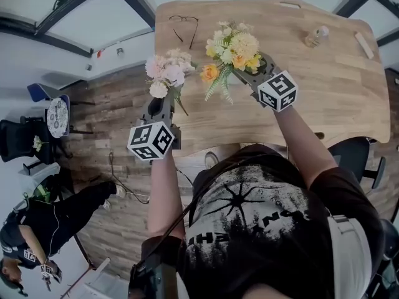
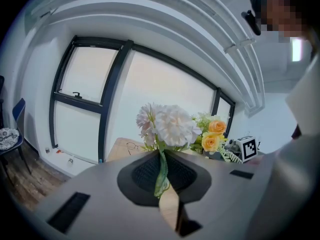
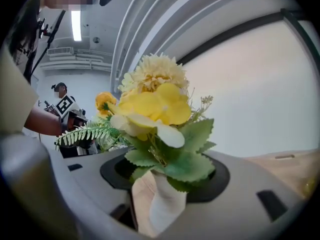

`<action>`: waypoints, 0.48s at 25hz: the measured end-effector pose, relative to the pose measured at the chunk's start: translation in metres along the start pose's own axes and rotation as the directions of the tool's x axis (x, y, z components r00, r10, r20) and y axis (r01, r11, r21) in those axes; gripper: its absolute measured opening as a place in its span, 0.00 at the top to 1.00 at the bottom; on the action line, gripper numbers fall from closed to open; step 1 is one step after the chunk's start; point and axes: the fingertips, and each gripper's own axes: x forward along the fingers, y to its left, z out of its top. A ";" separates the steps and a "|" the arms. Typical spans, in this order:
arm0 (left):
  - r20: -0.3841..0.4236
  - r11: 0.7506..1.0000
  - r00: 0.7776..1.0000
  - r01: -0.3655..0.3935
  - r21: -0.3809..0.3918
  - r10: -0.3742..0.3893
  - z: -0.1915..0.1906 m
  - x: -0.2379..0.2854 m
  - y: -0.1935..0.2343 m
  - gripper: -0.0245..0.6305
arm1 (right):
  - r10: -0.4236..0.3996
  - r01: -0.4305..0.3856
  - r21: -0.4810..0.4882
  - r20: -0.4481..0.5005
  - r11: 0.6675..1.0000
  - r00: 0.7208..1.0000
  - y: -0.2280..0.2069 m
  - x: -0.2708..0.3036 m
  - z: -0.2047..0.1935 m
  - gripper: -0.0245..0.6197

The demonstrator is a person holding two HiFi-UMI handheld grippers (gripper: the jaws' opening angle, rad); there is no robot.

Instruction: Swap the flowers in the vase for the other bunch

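A pale pink and white flower bunch [image 1: 167, 73] [image 2: 167, 124] stands upright off the table's left edge, its green stem pinched in my left gripper [image 1: 165, 99] [image 2: 162, 176], which is shut on it. A yellow and orange bunch [image 1: 234, 48] [image 3: 152, 101] with fern leaves is over the wooden table [image 1: 324, 92]. My right gripper [image 1: 247, 73] [image 3: 160, 184] is around its base with jaws apart, open, leaves lying between them. Something white, perhaps the vase's neck [image 3: 164, 206], shows in the gap under the leaves. In the head view the vase is hidden.
On the table lie a pair of glasses [image 1: 184, 23] at the far left, a small clear bottle [image 1: 317, 36] and a pale stick [image 1: 363, 44] at the far right. Another person [image 1: 37, 229] is on the wooden floor at the lower left.
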 end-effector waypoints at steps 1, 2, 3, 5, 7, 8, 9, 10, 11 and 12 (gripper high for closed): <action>-0.001 1.000 1.000 0.001 0.000 -0.001 0.000 0.000 0.000 0.91 | -0.008 0.008 -0.013 -0.004 1.000 1.000 0.000 0.000 0.000 0.59; -0.001 1.000 1.000 0.001 0.000 -0.001 0.000 0.000 0.000 0.91 | -0.018 0.018 -0.032 -0.010 0.999 1.000 -0.001 -0.001 -0.001 0.58; -0.001 1.000 1.000 0.001 0.000 -0.001 0.000 0.000 0.000 0.91 | -0.031 0.030 -0.057 -0.018 0.998 0.999 -0.001 -0.002 -0.002 0.58; -0.003 1.000 1.000 0.001 0.001 -0.001 0.000 0.000 0.000 0.91 | -0.059 0.055 -0.112 -0.035 0.992 0.998 -0.002 -0.003 -0.004 0.56; -0.006 1.000 1.000 0.003 0.001 -0.003 -0.001 0.000 0.000 0.91 | -0.086 0.079 -0.143 -0.047 0.987 0.995 -0.005 -0.003 -0.006 0.56; -0.009 1.000 1.000 0.003 0.001 -0.003 -0.002 0.000 0.000 0.91 | -0.098 0.090 -0.149 -0.049 0.985 0.994 -0.006 -0.002 -0.006 0.56; -0.010 1.000 1.000 0.003 -0.001 -0.003 -0.003 0.000 0.000 0.91 | -0.109 0.101 -0.152 -0.051 0.983 0.993 -0.008 -0.002 -0.007 0.56; -0.012 1.000 1.000 0.003 -0.002 -0.003 -0.003 0.000 0.001 0.91 | -0.119 0.110 -0.153 -0.052 0.982 0.992 -0.010 -0.002 -0.007 0.55; -0.013 1.000 1.000 0.002 -0.002 -0.002 -0.003 0.000 0.002 0.91 | -0.126 0.116 -0.154 -0.052 0.981 0.991 -0.012 -0.002 -0.007 0.55; -0.014 1.000 1.000 0.001 -0.003 -0.001 -0.003 0.000 0.003 0.91 | -0.130 0.121 -0.153 -0.053 0.981 0.990 -0.014 -0.002 -0.007 0.55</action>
